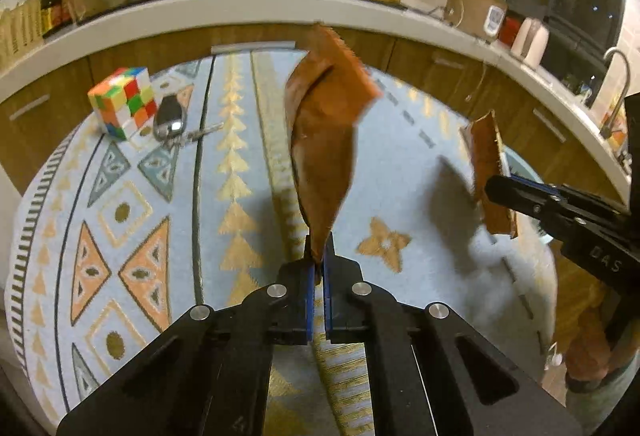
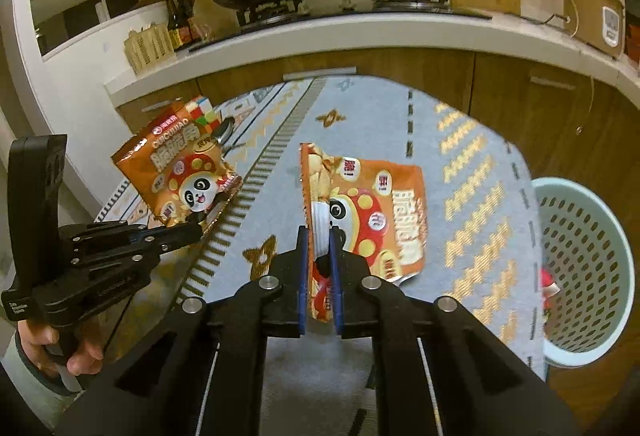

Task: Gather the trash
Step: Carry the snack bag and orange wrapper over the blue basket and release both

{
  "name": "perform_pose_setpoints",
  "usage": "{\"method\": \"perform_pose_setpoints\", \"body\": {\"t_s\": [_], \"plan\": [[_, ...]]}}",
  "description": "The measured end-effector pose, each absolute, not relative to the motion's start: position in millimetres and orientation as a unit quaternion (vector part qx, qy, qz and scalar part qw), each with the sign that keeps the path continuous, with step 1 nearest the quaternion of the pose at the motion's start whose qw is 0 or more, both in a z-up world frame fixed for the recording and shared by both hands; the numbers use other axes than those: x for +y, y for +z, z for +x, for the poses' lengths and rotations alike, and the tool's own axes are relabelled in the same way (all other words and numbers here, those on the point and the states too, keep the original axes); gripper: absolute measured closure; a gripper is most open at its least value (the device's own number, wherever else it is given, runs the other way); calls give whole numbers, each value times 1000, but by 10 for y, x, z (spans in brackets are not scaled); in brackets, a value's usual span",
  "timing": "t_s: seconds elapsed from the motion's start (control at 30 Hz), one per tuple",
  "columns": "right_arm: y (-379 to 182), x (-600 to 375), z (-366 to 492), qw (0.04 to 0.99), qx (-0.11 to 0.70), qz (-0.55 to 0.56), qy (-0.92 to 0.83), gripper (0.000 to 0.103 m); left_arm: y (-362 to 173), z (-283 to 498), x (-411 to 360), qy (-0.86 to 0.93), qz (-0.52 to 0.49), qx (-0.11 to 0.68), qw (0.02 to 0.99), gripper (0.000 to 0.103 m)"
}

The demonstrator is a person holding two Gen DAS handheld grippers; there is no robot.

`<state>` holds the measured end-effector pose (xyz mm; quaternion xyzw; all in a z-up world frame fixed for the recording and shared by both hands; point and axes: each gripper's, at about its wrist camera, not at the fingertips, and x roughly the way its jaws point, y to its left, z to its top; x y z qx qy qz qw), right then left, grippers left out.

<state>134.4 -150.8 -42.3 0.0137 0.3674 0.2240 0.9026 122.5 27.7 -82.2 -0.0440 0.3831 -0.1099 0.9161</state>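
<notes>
My left gripper (image 1: 318, 260) is shut on an orange snack wrapper (image 1: 324, 140) and holds it edge-on above the patterned tablecloth; the same wrapper, with a panda on it, shows in the right wrist view (image 2: 180, 172). My right gripper (image 2: 319, 248) is shut on a second orange panda snack wrapper (image 2: 368, 212), held above the table; it also shows in the left wrist view (image 1: 490, 172) at the right. A pale green perforated basket (image 2: 580, 264) stands beside the table at the right, with a red item inside.
A Rubik's cube (image 1: 122, 102) and a shiny key fob (image 1: 170, 120) lie on the tablecloth (image 1: 240, 164) at the far left. Behind runs a kitchen counter (image 1: 248, 12) with a wok, bottles, a pot and a sink.
</notes>
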Motion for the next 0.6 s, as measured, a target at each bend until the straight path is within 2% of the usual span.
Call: {"method": "perform_pose_setpoints", "body": {"t_s": [0.27,0.6], "plan": [[-125,-1740,1320,925,332,16,187,96,-458,1221,57,-161,-35,344,925,102],[169,-2400,1312,948,292,34,121,96,-178,1454,-578,-208,2,323,923,102]]}}
